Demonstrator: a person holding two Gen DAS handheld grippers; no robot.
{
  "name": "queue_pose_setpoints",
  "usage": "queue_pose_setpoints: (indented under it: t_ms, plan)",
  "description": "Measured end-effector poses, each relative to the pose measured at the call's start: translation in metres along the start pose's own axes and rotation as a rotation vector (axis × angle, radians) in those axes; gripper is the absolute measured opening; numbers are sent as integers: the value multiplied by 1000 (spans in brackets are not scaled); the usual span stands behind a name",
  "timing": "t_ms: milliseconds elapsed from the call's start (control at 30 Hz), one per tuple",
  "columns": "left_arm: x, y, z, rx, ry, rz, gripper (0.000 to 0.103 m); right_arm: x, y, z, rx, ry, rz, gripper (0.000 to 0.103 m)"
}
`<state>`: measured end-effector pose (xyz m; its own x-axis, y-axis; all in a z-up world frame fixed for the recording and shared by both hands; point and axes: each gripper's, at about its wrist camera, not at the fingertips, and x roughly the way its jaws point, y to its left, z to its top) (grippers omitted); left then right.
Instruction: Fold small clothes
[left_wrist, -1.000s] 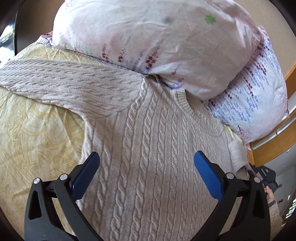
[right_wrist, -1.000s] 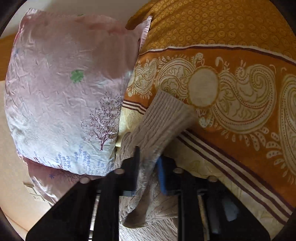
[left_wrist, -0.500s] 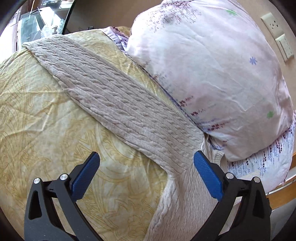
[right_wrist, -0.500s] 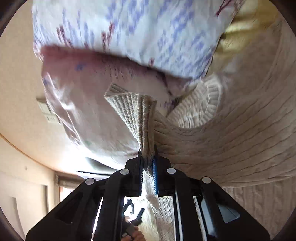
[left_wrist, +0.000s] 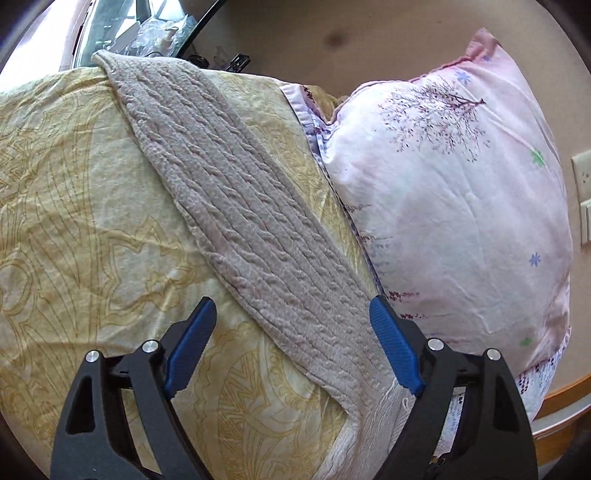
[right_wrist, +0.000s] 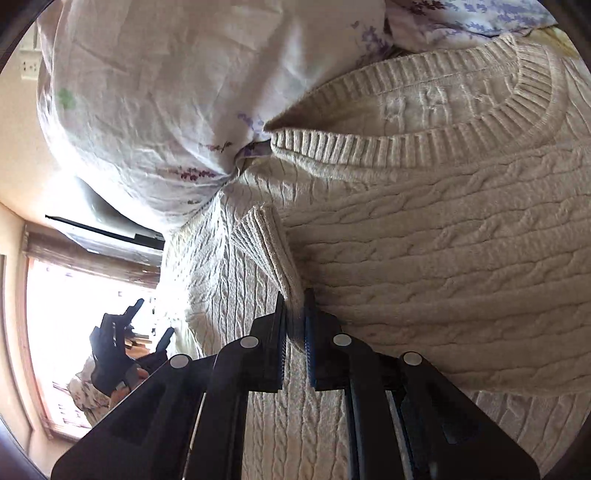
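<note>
A beige cable-knit sweater (right_wrist: 443, 240) lies on the bed, its ribbed collar (right_wrist: 406, 147) against the pillows. My right gripper (right_wrist: 293, 295) is shut on one sleeve's ribbed cuff (right_wrist: 264, 243) and holds it over the sweater's chest, just below the collar. The other sleeve (left_wrist: 240, 206) runs diagonally across the yellow bedspread (left_wrist: 74, 221). My left gripper (left_wrist: 291, 302) hovers over that sleeve's lower part. Its jaws are closing, the sleeve lies between them, and the blue pads (left_wrist: 391, 347) do not press on it. The left gripper (right_wrist: 153, 317) also shows far left in the right wrist view, held by a hand.
Two pale floral pillows (left_wrist: 443, 203) are stacked against the wall beside the sweater and crowd its collar. A wall socket (left_wrist: 581, 173) is at the right edge. Clutter on a dark-rimmed surface (left_wrist: 147, 33) lies beyond the bed. A bright window (right_wrist: 74, 314) is behind.
My left gripper has slid from the sweater's body out along the spread sleeve, and its jaws have narrowed slightly. My right gripper has rolled and carried the cuff from the bed's edge onto the sweater's chest.
</note>
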<state>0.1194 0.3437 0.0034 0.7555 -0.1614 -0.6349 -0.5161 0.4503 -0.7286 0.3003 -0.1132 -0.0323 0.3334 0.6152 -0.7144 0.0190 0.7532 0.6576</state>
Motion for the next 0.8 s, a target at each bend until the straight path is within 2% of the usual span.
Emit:
queue_pose_setpoints:
  t_ms: [67, 100, 133, 200, 300, 400, 500, 533, 567, 633, 733, 800]
  plan:
    - [2, 4, 6, -35, -6, -25, 83, 1, 13, -7, -89, 17, -63, 14]
    - [3, 5, 9, -49, -6, -33, 83, 5, 23, -9, -127, 36, -57, 30]
    - [4, 6, 11, -64, -7, -39, 82, 6, 24, -15, -145, 50, -35, 54]
    - [7, 9, 17, -98, -8, -53, 80, 1, 37, -21, -170, 63, 16, 73]
    - [9, 13, 22, -156, -15, -77, 78, 4, 51, -30, -197, 91, 57, 74]
    - [11, 21, 25, -220, -18, -101, 68, 9, 52, -41, -185, 119, 56, 74]
    - [13, 32, 27, -288, -10, -127, 52, -9, 41, -50, -154, 130, 48, 74]
    - [16, 35, 27, -314, -2, -138, 41, -11, 37, -50, -143, 128, 45, 74]
    - [19, 37, 26, -337, 10, -149, 24, -12, 33, -49, -133, 124, 42, 74]
    - [20, 36, 23, -361, 14, -198, 7, -26, 22, -48, -109, 101, 39, 74]
    - [14, 15, 18, -308, 10, -275, 8, -43, 11, -44, -69, 48, 36, 75]
    - [12, -3, 12, -292, 37, -363, 8, -55, 1, -41, -33, 9, 34, 76]
